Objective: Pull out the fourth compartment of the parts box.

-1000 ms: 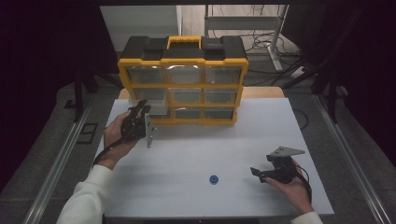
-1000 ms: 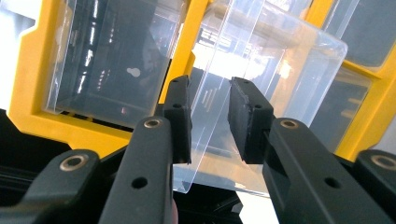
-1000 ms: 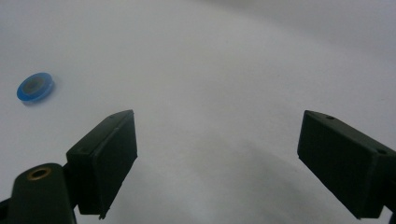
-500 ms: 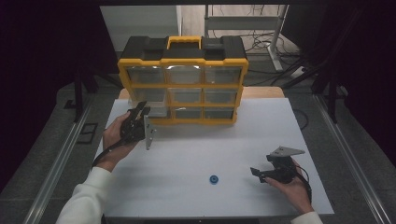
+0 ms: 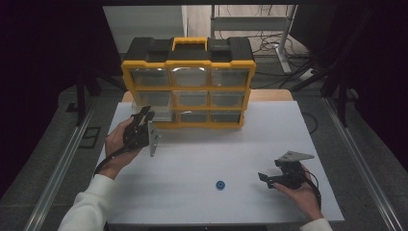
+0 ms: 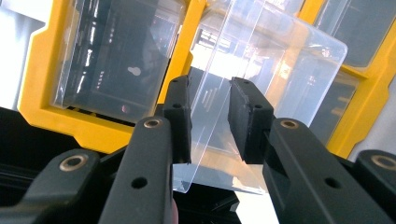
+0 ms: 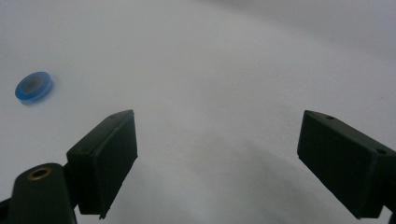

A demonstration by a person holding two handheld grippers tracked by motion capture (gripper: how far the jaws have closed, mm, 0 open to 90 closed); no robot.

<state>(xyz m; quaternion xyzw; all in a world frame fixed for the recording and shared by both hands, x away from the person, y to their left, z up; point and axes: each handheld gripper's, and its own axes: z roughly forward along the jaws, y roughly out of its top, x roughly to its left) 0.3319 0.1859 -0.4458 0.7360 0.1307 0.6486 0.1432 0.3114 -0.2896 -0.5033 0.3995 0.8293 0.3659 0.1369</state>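
A yellow and black drawer cabinet [image 5: 187,62] stands at the back of the white table [image 5: 202,149]. My left gripper [image 5: 146,115] reaches to its bottom-left drawer. In the left gripper view the clear plastic drawer [image 6: 280,60] sticks out of the yellow frame [image 6: 42,93] at a tilt, and my left gripper [image 6: 210,121] is shut on its front lip. A small blue ring [image 5: 220,185] lies near the table's front. My right gripper [image 5: 263,180] rests to the right of it, open with nothing between its jaws. In the right gripper view the ring [image 7: 33,86] lies far left of the gripper [image 7: 217,158].
The cabinet's other clear drawers [image 5: 192,77] sit closed in their slots. Metal rails [image 5: 62,159] run along both sides of the table. Cables and a stand [image 5: 269,33] lie on the floor behind it.
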